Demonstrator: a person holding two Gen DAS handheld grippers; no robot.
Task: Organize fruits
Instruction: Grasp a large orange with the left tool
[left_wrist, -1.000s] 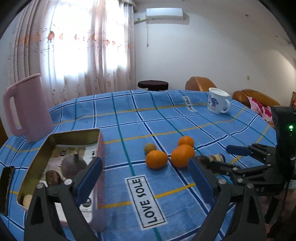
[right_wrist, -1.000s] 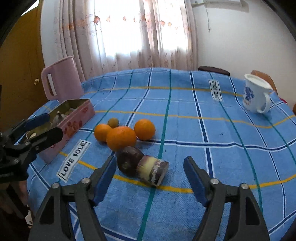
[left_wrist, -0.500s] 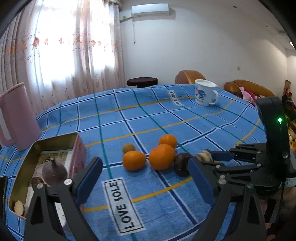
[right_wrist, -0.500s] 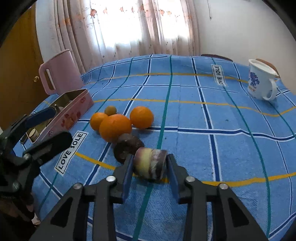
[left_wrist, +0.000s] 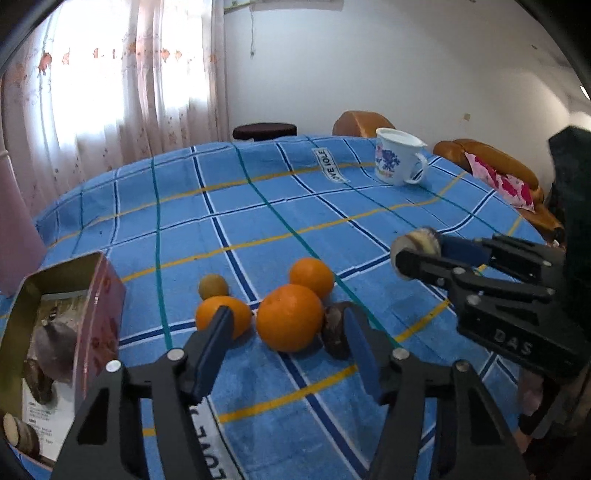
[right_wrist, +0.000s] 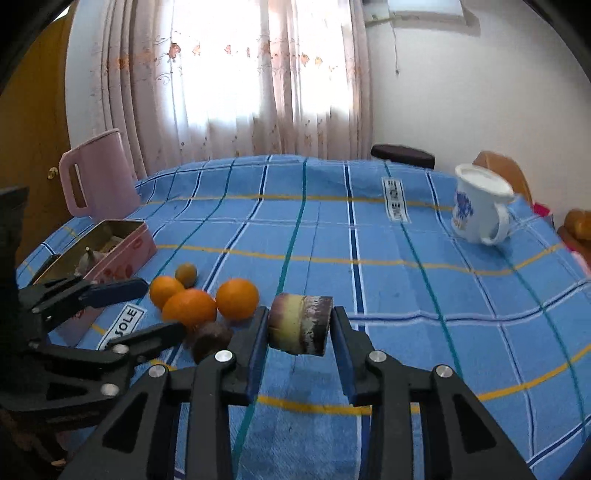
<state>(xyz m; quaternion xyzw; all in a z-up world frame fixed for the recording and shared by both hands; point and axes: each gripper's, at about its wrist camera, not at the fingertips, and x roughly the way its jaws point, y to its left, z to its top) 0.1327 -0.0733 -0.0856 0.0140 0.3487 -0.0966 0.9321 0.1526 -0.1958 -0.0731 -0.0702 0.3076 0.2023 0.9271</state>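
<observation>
Our right gripper (right_wrist: 298, 326) is clamped on a short cut cylinder of purple-skinned, yellow-fleshed fruit (right_wrist: 300, 324), pads pressed to both its sides and the piece clear of the cloth. Our left gripper (left_wrist: 288, 341) has its jaws closing around the largest round orange (left_wrist: 290, 317), which sits between the blue pads; we see no pad touching it. Just beside that orange lie a second orange (left_wrist: 223, 316) partly behind the left pad, a third orange (left_wrist: 311, 277) farther back, a small yellow-green round fruit (left_wrist: 213, 286) and a dark brown rounded fruit (left_wrist: 335, 330) half covered by the right pad. To the left stands an open pink rectangular tin (left_wrist: 96, 314) with dark fruits inside it, though its near end is cut off by the frame. All of this rests on a round table under a blue checked cloth (right_wrist: 369, 229) with yellow and green lines and white printed labels. Farther out stand a pink plastic jug (right_wrist: 96, 173) near the tin and a white mug with a blue pattern (right_wrist: 476, 206) at the far right edge. Behind are sheer floral curtains (right_wrist: 236, 74) over a bright window, a white wall, a dark round stool (right_wrist: 402, 155) and brown leather seats (left_wrist: 484, 162). The wall unit above is cropped, and the tin's contents are too shadowed to name.
</observation>
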